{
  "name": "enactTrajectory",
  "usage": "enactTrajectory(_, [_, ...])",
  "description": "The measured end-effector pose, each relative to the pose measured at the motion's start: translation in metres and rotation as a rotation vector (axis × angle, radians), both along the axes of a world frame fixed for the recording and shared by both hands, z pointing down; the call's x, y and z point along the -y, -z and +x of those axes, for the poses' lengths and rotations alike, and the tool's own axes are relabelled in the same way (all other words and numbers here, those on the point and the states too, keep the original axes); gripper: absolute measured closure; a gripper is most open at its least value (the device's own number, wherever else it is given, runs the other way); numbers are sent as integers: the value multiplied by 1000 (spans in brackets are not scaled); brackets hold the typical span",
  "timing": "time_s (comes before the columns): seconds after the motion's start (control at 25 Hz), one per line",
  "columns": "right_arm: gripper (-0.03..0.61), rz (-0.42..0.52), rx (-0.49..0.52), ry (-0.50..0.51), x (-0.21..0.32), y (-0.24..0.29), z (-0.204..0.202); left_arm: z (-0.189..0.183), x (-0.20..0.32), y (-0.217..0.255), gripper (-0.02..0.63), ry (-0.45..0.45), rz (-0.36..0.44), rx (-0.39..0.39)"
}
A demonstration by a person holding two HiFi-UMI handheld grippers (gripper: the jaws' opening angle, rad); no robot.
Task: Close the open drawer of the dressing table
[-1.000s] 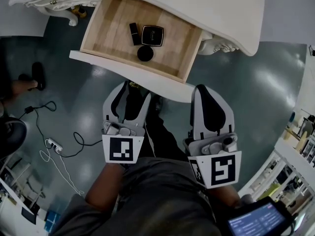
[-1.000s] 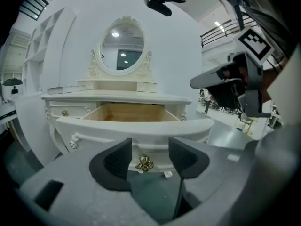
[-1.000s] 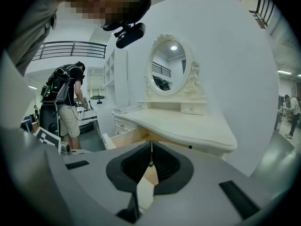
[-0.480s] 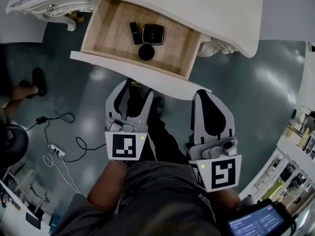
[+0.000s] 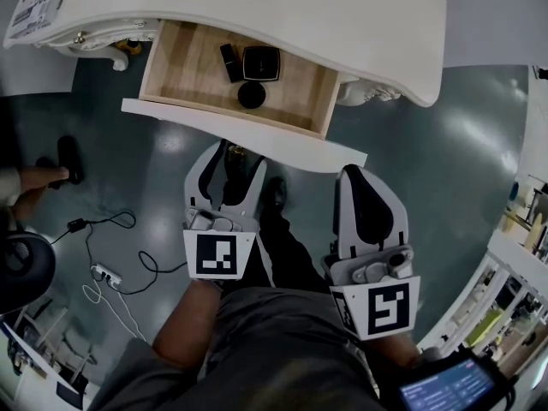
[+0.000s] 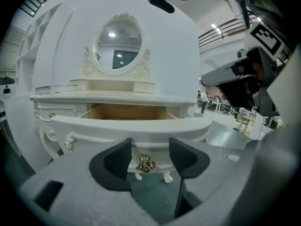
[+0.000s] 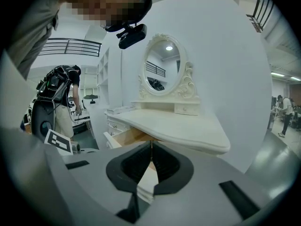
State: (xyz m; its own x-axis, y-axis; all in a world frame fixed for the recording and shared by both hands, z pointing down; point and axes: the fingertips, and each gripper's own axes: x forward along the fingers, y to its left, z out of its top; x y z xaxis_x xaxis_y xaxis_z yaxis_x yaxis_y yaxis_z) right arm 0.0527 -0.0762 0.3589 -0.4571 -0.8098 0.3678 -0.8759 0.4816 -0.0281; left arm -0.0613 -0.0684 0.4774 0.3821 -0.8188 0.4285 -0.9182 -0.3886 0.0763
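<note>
The white dressing table (image 5: 342,15) has its wooden drawer (image 5: 188,75) pulled out, its white front panel (image 5: 248,134) towards me. Inside lie a dark lipstick (image 5: 229,62), a square black compact (image 5: 261,62) and a round black case (image 5: 252,95). My left gripper (image 5: 227,157) is open just short of the front panel; in the left gripper view the gold knob (image 6: 146,164) shows between its pads (image 6: 117,161), untouched. My right gripper (image 5: 366,178) is shut and empty, beside the drawer's right end (image 7: 150,160).
A black cable and a white power strip (image 5: 101,274) lie on the grey floor at left. A person's foot in a dark shoe (image 5: 67,148) is at the far left. An oval mirror (image 6: 117,45) tops the table. Shelving stands at the right edge (image 5: 514,272).
Both grippers have edged a little forward towards the drawer front. The drawer itself has not visibly moved.
</note>
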Motion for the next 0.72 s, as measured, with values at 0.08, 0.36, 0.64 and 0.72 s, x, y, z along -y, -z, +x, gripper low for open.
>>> enactTrajectory(0.08, [563,1,-2,-8,-1,0,2,1,1,0,354,-3,0,1])
enactTrajectory(0.36, [563,-3,-7,-22,-1,-1,5,1,7,-1,354,-11,7,-2])
enactTrajectory(0.64, [563,-5,-11,-28,18,-2,-3,-4,31,-1,362,-27,11,5])
enactTrajectory(0.72, [563,-7,-11,-29,23,-4,-6,-4,37,-1,365,-39,12,11])
